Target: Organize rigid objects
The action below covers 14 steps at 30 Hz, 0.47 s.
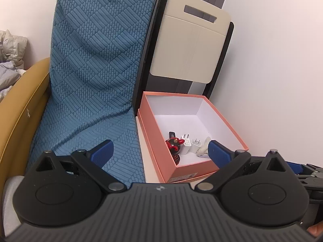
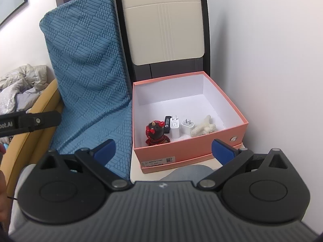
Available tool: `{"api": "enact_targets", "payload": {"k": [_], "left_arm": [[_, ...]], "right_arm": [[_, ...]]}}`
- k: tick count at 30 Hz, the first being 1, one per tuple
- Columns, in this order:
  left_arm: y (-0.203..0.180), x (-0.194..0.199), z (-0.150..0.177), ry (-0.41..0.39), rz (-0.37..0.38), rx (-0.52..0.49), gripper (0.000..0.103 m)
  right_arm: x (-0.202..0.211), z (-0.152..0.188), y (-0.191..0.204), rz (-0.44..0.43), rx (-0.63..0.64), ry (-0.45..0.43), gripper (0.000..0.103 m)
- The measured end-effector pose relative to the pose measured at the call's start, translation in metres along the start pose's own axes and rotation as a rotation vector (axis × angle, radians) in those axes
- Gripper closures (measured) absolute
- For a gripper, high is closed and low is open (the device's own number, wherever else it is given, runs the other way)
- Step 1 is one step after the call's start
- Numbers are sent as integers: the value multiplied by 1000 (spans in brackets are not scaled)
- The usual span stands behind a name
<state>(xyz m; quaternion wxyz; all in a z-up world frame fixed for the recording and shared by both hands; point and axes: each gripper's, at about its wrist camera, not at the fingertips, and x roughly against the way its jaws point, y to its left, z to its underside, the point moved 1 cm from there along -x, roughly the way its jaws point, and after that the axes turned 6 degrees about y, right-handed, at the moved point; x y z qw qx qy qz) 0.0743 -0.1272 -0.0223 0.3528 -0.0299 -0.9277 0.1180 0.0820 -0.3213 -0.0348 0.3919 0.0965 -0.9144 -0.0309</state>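
An open pink box [image 1: 159,141] [image 2: 187,150] with white inside stands on a small white table. In it lie a red and black figurine [image 1: 174,145] [image 2: 156,133], a black stick [image 1: 172,134] [image 2: 167,124], two white plug chargers [image 1: 186,142] [image 1: 196,144] [image 2: 174,128] [image 2: 187,126] and a cream coral-like piece [image 1: 203,147] [image 2: 203,129]. My left gripper [image 1: 159,151] is open and empty, in front of the box. My right gripper [image 2: 163,151] is open and empty, in front of the box's near wall.
A blue textured cushion [image 1: 97,64] [image 2: 84,64] leans over a tan seat [image 1: 22,109] left of the box. A cream folding chair [image 1: 189,44] [image 2: 163,26] stands behind the box. A white wall [image 1: 278,60] is at the right. Bedding [image 2: 20,84] lies at the far left.
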Motion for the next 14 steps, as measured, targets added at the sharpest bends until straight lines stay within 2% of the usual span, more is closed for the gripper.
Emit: {"api": "enact_targets", "payload": {"k": [14], "left_arm": [[-3,0,1,-4,-5,6,0]], "right_arm": [[0,0,2,3,3,-2,0]]}}
